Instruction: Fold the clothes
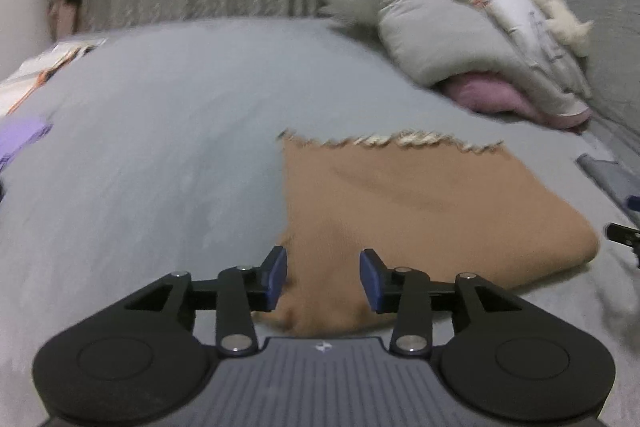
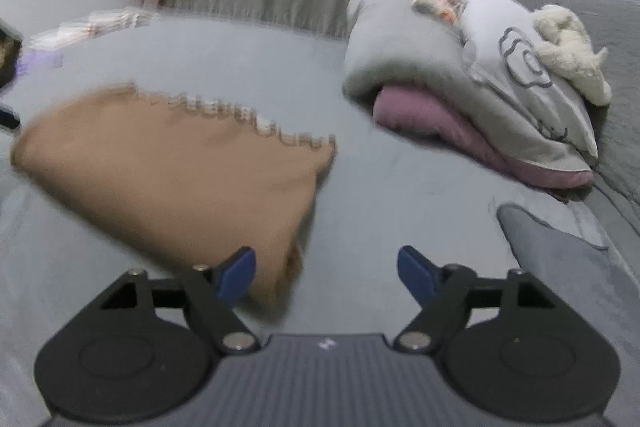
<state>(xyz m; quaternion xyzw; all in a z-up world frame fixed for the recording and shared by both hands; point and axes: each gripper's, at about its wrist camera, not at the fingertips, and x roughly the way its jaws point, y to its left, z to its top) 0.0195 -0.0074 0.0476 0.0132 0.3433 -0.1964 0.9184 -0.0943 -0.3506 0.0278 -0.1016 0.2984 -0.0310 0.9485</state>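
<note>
The folded brown cloth (image 1: 420, 203) is found lying flat on the grey bed (image 1: 152, 147), its fringed edge turned away from both tools. The left hand-held gripper (image 1: 323, 279) is held partly open directly over the near corner, nothing being pinched between its pads. The right hand-held gripper (image 2: 326, 277) is spread wide and empty, with the cloth lying to its left; the left is judged the nearer.

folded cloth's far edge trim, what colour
Cream-white trim on the tan folded cloth; clearest in the left wrist view.
</note>
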